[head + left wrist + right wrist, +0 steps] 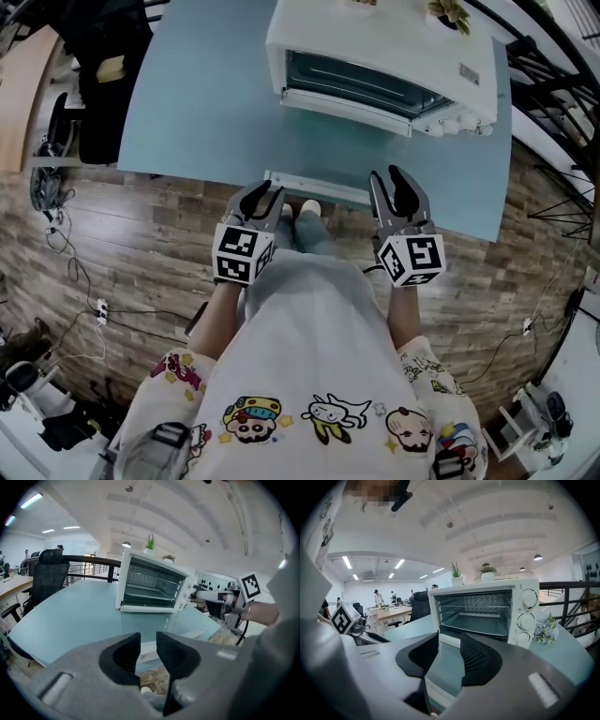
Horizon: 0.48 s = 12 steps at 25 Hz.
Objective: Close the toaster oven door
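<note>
White toaster oven (375,47) on table (187,112), door (317,187) lying flat open; left hand-held gripper (264,195), right hand-held gripper (385,175) both jaws apart, empty, near door's front edge; approach step; next: lift edge shut.

Wooden floor (141,234) lower left, cables (67,255) on it. Light blue table (206,103) at top. Black office chair (108,103) upper left. Black railing (553,122) right. Strip lights (347,563) on white ceiling (487,517).
</note>
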Motion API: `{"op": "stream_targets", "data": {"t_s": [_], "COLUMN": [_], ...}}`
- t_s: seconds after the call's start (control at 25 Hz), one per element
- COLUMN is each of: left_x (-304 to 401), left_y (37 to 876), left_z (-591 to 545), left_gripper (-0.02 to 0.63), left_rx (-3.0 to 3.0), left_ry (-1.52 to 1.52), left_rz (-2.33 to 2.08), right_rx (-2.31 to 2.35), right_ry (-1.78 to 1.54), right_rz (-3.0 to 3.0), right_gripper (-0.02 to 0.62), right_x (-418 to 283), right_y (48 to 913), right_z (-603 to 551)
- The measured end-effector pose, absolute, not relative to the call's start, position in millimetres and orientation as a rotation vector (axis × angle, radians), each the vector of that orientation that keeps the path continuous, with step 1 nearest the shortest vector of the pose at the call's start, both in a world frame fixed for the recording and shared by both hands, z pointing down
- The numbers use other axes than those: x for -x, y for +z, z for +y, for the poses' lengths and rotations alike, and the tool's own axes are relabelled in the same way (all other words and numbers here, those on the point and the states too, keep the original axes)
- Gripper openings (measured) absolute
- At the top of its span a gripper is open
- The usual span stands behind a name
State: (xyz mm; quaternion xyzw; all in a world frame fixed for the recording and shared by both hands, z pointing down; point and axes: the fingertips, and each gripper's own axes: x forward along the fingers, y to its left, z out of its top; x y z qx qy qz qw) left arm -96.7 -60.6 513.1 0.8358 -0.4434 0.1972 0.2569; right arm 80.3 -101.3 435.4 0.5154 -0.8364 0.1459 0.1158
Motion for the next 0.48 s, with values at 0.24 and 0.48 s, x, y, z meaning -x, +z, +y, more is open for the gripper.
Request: {"op": "stream_targets", "data": {"t_s": [0.24,0.48], "left_x": [100.3,101.2], "left_y": [540.9,563.9], "left_z": [-49.3,-49.2], "left_gripper": [0.098,0.098], "left_rx": [-2.209,-2.18], "left_ry": [0.565,0.589], "left_rz": [-1.171,-1.145], "right_rx": [-1.482,-1.481], "right_ry": [0.428,0.443], "right_rz": [-2.457,-2.434], "right_gripper": [0.141,0.14], "right_x": [-69.5,-68.5], "right_y": [437.4,443.2], "right_z": [-104.5,-101.6]}}
